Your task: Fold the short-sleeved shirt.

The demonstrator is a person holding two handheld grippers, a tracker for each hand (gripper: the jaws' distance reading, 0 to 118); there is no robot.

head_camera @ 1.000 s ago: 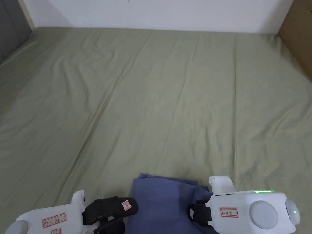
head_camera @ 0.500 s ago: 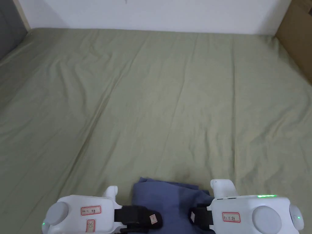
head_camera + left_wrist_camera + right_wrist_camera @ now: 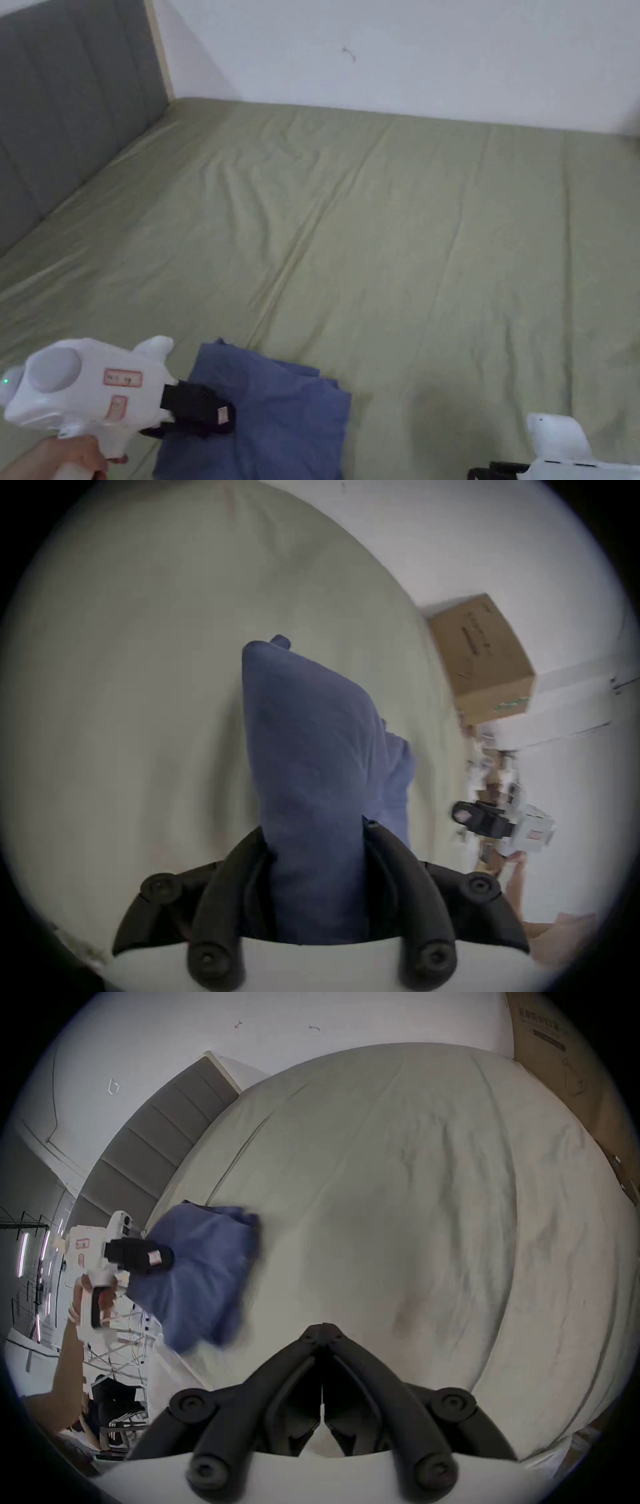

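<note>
Cloth fills the left claw (image 3: 313, 840): both jaws press on the folded blue short-sleeved shirt (image 3: 269, 415), which lies at the lower left of the head view on the bed sheet (image 3: 387, 237) near its front edge. The right claw (image 3: 322, 1326), jaws closed together on nothing, sits at the lower right, well apart from the shirt. Bare olive sheet spreads toward the grey headboard (image 3: 69, 119) at upper left; a cardboard box (image 3: 481, 656) stands beyond the bed.

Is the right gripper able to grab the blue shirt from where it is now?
Probably yes: bare green sheet lies between the right gripper and the blue shirt, though its jaws are closed and must open first.
</note>
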